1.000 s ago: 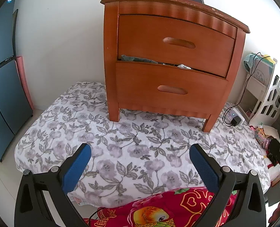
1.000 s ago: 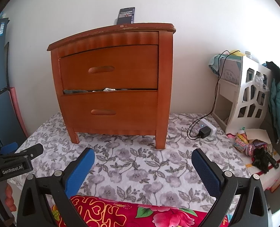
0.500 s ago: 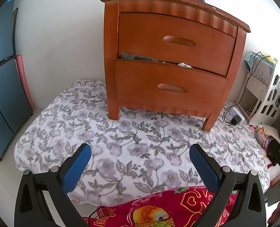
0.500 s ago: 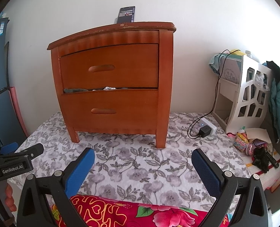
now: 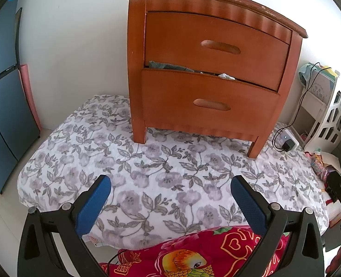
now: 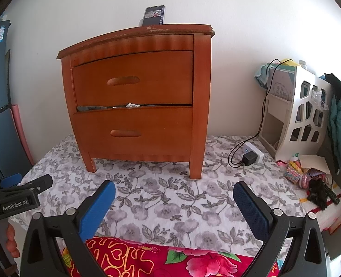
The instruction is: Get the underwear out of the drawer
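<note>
A brown wooden nightstand [image 5: 207, 69] [image 6: 136, 97] with two drawers stands on a floral quilt. Its lower drawer [image 5: 207, 101] [image 6: 133, 131] sits slightly out, and grey and white cloth [image 5: 170, 66] [image 6: 131, 105] peeks through the gap above it. My left gripper [image 5: 170, 189] is open, low over the quilt, well short of the nightstand. My right gripper [image 6: 174, 194] is open too, with nothing between its blue pads. The left gripper's body [image 6: 16, 198] shows at the lower left of the right wrist view.
A phone [image 6: 153, 15] leans on the nightstand top. A power strip with charger [image 6: 249, 154] and cable lies right of it, beside a white shelf [image 6: 304, 115]. A red flowered blanket [image 5: 193, 254] lies nearest me. A blue fridge [image 5: 2, 87] stands at the left.
Both views have crept slightly closer to the nightstand; the left wrist view has also tilted a little. Both grippers stay open.
</note>
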